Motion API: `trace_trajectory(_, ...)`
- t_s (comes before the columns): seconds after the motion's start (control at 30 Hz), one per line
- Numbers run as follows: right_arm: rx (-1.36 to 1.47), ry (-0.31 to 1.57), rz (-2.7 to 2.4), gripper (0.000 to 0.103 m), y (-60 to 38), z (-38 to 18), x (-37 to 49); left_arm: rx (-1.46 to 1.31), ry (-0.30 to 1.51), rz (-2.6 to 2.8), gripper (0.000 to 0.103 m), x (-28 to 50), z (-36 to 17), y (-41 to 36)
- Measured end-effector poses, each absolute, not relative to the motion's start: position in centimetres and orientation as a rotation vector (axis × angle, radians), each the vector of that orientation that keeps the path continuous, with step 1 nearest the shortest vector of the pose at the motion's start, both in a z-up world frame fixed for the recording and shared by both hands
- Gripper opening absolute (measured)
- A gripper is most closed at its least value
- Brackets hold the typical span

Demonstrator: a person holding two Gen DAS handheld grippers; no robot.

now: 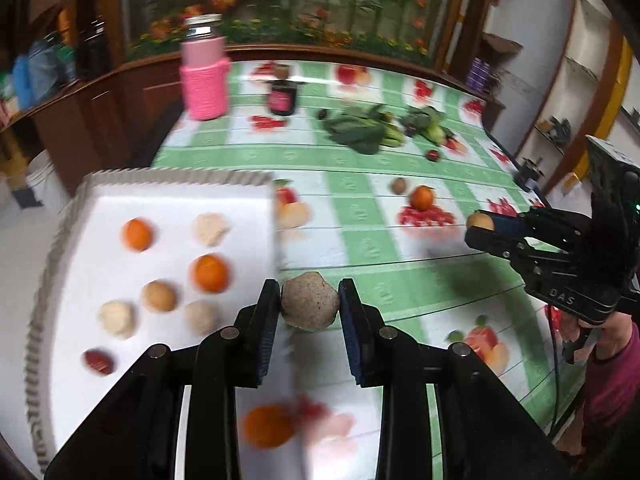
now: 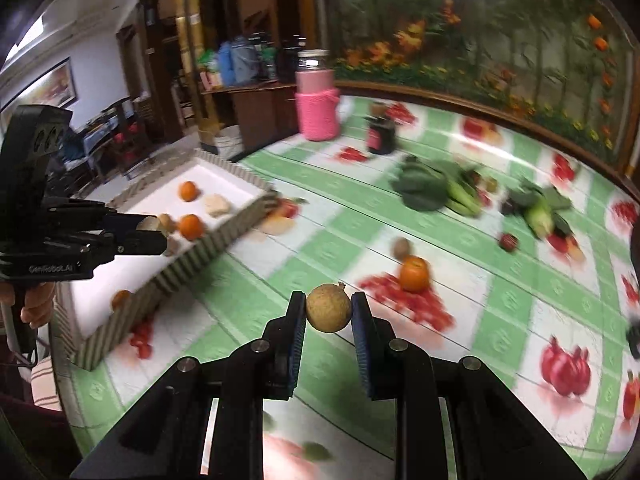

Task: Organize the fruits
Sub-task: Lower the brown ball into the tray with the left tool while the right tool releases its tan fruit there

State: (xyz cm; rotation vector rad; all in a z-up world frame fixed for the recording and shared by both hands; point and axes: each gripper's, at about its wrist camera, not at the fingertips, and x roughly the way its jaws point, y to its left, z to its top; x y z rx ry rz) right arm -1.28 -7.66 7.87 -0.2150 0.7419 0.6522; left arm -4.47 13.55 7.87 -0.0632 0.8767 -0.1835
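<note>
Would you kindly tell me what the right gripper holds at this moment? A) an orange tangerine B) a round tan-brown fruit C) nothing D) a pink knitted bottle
B: in the right wrist view the right gripper has its blue-padded fingers pressed on either side of a round tan-brown fruit, while the orange tangerine lies on the green checked tablecloth beyond.

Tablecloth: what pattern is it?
Green and white checks with printed red fruit on the tablecloth; clearest in the right wrist view.

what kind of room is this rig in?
Likely a home dining or living room: fruit-print tablecloth on the table, dark wooden cabinets with household clutter, a flower mural behind.
</note>
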Motion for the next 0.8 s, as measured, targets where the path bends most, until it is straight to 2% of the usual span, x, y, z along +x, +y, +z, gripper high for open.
trace_trajectory(0.33,-0.282,0.726,0.818,0.023,1.4,8.2,-2.6,-0.146,0.885,-0.033,0.027,-7.2,6.6,20.8)
trace_trajectory(0.8,-0.371,0.769,0.975,0.023,10.4,6.1,-4.0,-0.119,0.952,0.091,0.028,-8.1,3.1,23.4)
